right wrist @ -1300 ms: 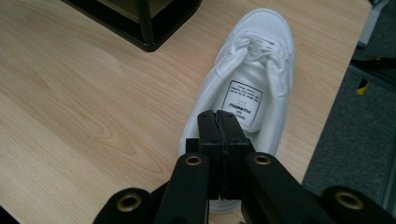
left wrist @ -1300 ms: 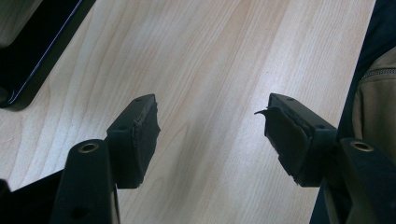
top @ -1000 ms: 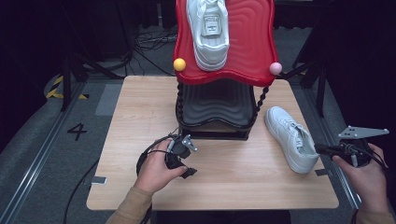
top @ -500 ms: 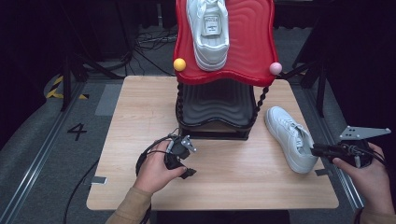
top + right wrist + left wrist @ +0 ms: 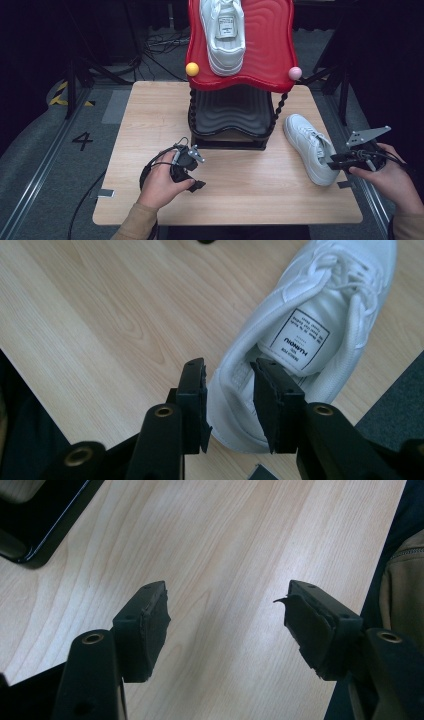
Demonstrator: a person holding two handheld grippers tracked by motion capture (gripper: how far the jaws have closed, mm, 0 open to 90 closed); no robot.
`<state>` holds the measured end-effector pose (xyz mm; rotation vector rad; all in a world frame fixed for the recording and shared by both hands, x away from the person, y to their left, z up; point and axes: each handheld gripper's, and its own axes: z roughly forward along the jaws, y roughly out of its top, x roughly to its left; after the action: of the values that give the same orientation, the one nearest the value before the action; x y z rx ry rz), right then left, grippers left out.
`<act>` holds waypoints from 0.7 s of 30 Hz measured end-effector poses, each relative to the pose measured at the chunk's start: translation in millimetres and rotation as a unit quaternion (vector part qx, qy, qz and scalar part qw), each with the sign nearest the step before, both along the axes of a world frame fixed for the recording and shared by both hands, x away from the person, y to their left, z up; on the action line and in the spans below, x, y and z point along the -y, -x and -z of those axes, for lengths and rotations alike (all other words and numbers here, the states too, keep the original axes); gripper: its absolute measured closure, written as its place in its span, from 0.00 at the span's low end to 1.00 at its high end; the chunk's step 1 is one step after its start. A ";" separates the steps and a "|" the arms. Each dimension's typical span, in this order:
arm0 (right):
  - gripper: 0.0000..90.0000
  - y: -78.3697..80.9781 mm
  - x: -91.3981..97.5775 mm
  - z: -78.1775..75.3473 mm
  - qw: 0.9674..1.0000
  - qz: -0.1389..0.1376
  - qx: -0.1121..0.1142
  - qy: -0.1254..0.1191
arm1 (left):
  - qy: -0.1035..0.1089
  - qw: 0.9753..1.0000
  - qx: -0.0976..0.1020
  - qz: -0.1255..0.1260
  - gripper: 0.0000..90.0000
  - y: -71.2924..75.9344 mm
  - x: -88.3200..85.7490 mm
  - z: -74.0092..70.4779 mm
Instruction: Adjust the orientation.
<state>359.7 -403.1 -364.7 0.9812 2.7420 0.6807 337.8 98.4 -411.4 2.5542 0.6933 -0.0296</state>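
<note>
A white sneaker [image 5: 309, 146] lies on the wooden table [image 5: 150, 115] right of the rack, toe pointing away from me. My right gripper [image 5: 334, 161] is at its heel. In the right gripper view its jaws have just been opening and now straddle the heel rim of the sneaker [image 5: 310, 335]: one pad outside, one inside the shoe's mouth, neither pressing; the right gripper [image 5: 229, 371] is open. My left gripper [image 5: 197, 170] rests in a hand at the table's front left, open over bare wood [image 5: 225, 600]. A second white sneaker [image 5: 223, 35] sits on the red top shelf [image 5: 270, 55].
The two-tier rack stands mid-table, with a black ribbed lower shelf [image 5: 230, 112] and yellow [image 5: 192, 69] and pink [image 5: 295, 73] balls at the red shelf's corners. The table's right edge runs just right of the sneaker. Cables lie on the floor behind.
My right gripper has slid left to the sneaker's heel and its jaws have parted around the heel rim. The left hand and gripper have stayed put.
</note>
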 end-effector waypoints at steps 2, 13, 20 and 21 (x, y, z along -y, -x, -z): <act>0.70 -6.4 -1.2 4.3 1.000 0.000 -0.015 0.011 | 0.000 1.000 -0.001 0.000 0.39 -0.1 -2.0 0.1; 0.66 -29.3 -14.0 29.4 0.993 -0.031 -0.092 0.075 | 0.003 1.000 -0.007 -0.008 0.38 -0.1 -8.6 2.9; 0.67 -34.2 -24.2 39.5 0.986 -0.047 -0.115 0.112 | -0.001 1.000 -0.010 -0.012 0.38 -0.4 -11.2 4.8; 0.67 -34.7 -25.5 41.1 0.985 -0.049 -0.118 0.115 | 0.000 1.000 -0.010 -0.013 0.38 -0.2 -11.5 4.9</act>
<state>394.4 -377.6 -405.8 0.9328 3.0030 0.2634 338.0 109.9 -416.2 2.5483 0.7329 -0.0470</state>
